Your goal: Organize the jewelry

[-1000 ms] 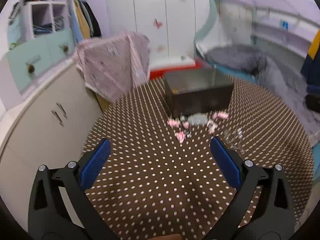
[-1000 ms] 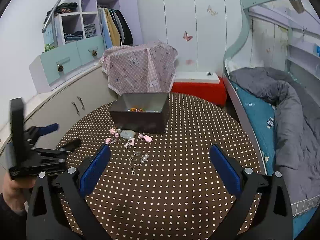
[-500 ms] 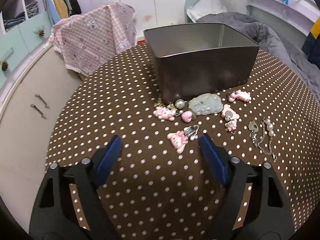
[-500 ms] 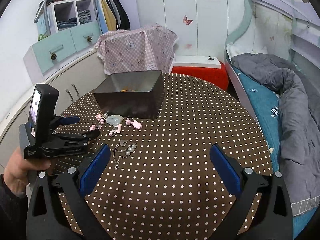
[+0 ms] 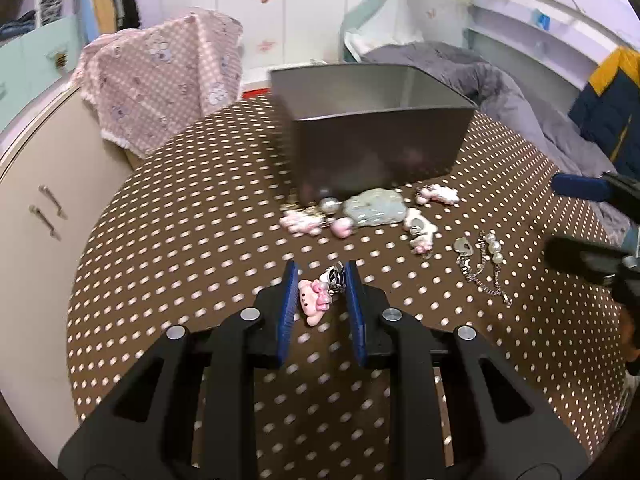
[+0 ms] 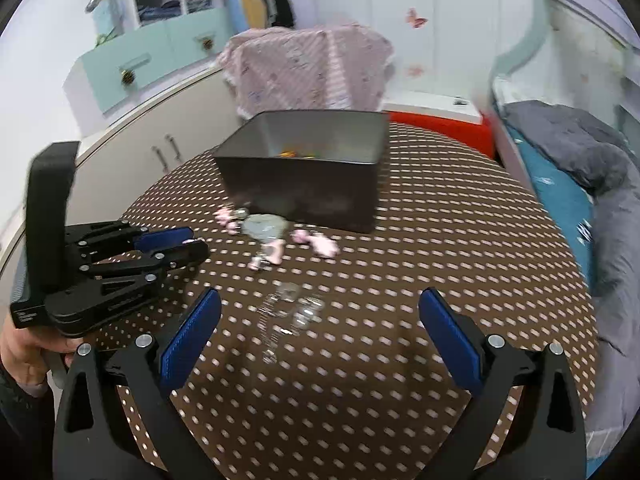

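Fingers (image 5: 289, 297) of the left gripper (image 5: 319, 276) now narrowed around the pink charm (image 5: 314, 299), no longer wide apart; right gripper (image 6: 320, 312) still spread.

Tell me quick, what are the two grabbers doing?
Left gripper: closed around the pink cat charm, though contact with the pads isn't clear.
Right gripper: open, holding nothing.

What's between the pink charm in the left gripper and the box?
The charm sits between the left gripper fingers. Loose jewelry lies on the table along the box's near wall; lifting over it looks clear.
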`<act>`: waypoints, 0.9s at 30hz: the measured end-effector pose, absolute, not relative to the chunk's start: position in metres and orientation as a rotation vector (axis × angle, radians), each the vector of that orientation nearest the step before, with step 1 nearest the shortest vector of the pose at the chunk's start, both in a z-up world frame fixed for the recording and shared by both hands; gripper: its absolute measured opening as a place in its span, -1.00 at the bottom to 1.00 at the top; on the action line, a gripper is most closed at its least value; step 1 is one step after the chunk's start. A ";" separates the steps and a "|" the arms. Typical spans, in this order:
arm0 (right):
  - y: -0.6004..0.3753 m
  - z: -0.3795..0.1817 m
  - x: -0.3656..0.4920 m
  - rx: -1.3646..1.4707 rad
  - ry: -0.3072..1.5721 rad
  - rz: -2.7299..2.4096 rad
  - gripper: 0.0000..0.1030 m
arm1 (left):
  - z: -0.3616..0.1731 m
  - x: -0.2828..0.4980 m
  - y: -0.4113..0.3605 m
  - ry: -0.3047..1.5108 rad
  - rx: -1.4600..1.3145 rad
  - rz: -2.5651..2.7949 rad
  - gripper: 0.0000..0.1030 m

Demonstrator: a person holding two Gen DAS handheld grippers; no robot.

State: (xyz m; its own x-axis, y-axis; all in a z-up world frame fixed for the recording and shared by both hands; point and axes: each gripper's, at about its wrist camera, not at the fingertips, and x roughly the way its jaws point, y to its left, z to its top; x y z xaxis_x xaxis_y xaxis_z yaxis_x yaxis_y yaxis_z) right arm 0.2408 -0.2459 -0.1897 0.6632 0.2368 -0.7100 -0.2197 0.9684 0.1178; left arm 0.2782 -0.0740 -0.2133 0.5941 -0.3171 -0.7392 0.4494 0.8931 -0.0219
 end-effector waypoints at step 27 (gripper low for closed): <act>-0.215 -0.175 0.243 -0.103 0.803 0.348 -0.60 | -0.193 0.256 -0.029 0.715 0.039 -0.383 -0.55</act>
